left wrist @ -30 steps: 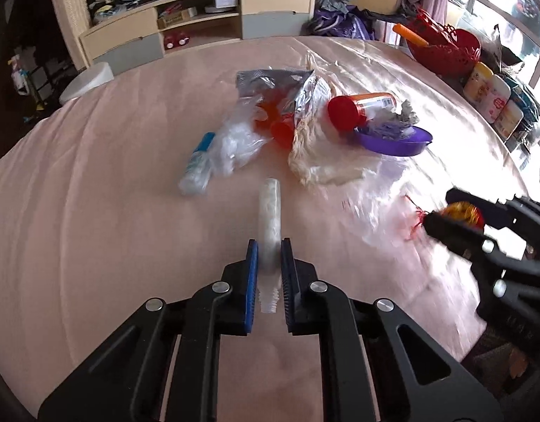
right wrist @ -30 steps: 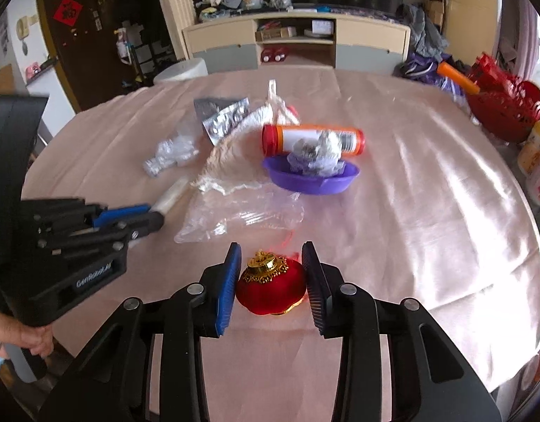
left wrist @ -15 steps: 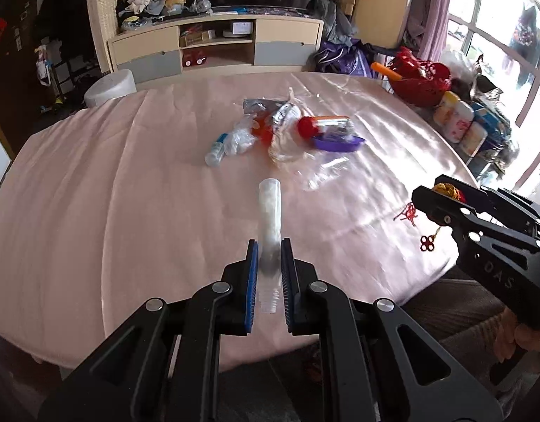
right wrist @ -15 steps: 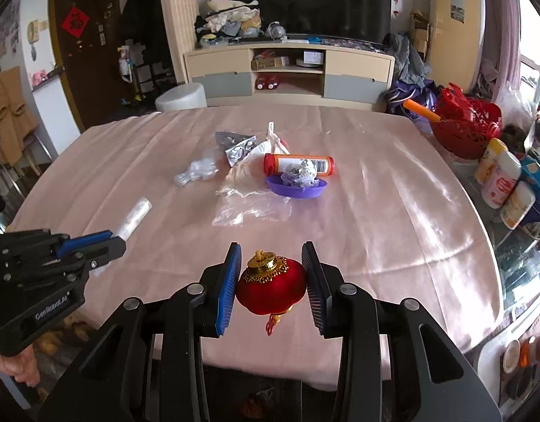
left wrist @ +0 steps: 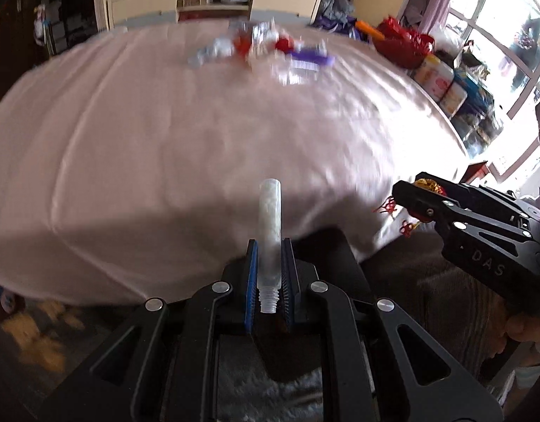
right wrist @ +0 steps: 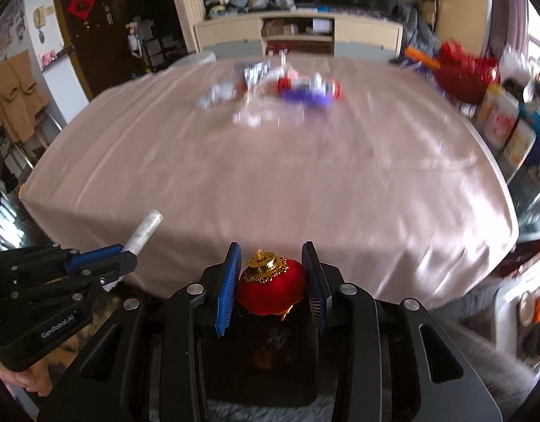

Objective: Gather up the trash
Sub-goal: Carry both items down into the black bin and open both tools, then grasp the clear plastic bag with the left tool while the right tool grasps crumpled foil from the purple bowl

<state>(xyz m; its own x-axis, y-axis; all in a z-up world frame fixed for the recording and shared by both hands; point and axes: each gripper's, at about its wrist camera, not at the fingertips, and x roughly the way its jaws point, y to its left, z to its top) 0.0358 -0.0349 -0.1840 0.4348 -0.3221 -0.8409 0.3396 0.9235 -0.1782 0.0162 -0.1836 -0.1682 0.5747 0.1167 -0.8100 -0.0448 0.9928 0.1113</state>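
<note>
L gripper [left wrist: 270, 274] jaws clamped on a clear plastic tube [left wrist: 270, 232], threaded end toward cam, held off the near edge of the pink-clothed table [left wrist: 185, 147]. R gripper [right wrist: 271, 281] jaws pinch a red lantern ornament [right wrist: 270, 290] w/ gold cap, also off that near edge. Blurred trash pile [right wrist: 270, 88] at table's far side.

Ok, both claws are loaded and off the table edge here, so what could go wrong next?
The clear tube is pinched only near its threaded end by the left claw, so it could pivot or slip out. The round red lantern ornament could squirt from the right claw; its tassel dangles and might snag. Both views are motion-blurred, suggesting fast movement.
</note>
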